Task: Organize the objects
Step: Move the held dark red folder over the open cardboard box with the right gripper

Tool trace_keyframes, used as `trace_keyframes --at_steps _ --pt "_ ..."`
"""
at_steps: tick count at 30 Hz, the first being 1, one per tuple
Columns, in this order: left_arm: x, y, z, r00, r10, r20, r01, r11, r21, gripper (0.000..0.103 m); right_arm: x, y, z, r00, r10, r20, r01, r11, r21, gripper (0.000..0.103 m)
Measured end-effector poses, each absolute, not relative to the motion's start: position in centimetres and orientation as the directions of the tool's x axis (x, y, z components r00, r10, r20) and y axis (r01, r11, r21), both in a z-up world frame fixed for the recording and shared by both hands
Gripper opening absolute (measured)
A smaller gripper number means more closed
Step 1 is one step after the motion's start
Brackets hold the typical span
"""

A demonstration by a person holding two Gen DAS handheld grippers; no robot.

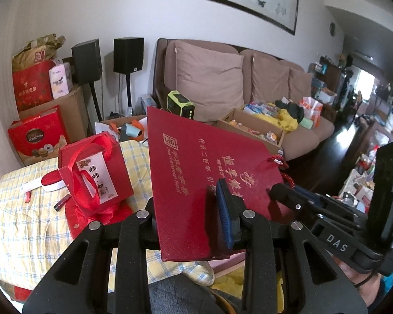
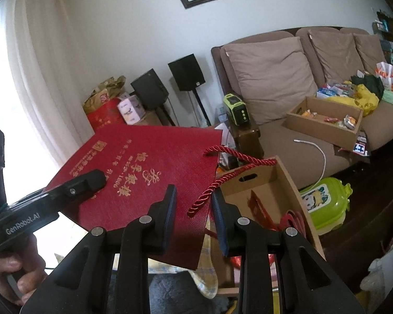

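Flattened red gift bag (image 1: 196,172) with gold lettering held in air between both grippers, over checked yellow bedcover (image 1: 26,222). Left gripper (image 1: 194,209) pinches bag's near edge, blue pad (image 1: 224,209) pressed on its face. Right gripper (image 2: 194,206) clamps bag's other edge beside twisted red cord handle (image 2: 209,191). Small red bag (image 1: 97,172) with ribbon handles stands on bedcover, left of held bag. Open cardboard carrier box (image 2: 262,183) sits just past right gripper. Brown sofa (image 2: 301,136) behind, cardboard tray (image 2: 325,120) of oddments on seat.
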State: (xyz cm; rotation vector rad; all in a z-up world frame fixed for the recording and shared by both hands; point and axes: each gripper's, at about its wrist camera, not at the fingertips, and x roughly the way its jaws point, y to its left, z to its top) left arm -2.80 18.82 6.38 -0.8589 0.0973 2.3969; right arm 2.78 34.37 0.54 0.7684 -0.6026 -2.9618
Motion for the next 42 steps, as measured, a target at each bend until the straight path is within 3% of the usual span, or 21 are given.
trace_keyframes --at_steps 42 --pt "-4.3 22.0 3.7 -0.565 0.502 -0.655 -0.555 -0.818 -0.148 0.03 2.4 36.5 -1.1 -0.863 -0.059 -0.502 -0.161 -0.909 0.384 0.028"
